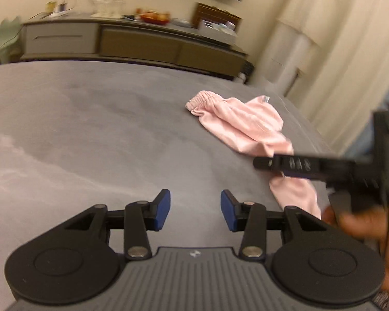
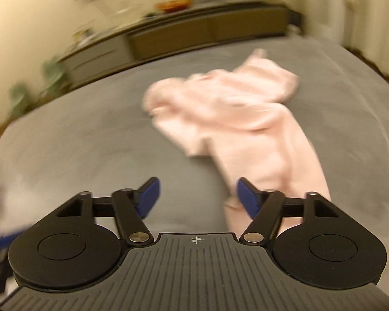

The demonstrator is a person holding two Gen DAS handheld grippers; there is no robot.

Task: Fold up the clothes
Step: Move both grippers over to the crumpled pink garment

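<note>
A pair of pink trousers (image 1: 242, 127) lies crumpled on the grey bed (image 1: 96, 129), elastic waistband toward the far end. It also shows in the right wrist view (image 2: 236, 119), blurred, with one leg running down toward the right fingertip. My left gripper (image 1: 195, 210) is open and empty over bare bed, left of the trousers. My right gripper (image 2: 197, 199) is open, with its right pad at the edge of a trouser leg. In the left wrist view the right gripper (image 1: 324, 167) crosses over the near leg from the right.
A low grey and brown cabinet (image 1: 132, 41) with a fruit bowl and glassware stands beyond the bed. Cream curtains (image 1: 337, 51) hang at the right. A green chair (image 1: 5, 39) stands at the far left.
</note>
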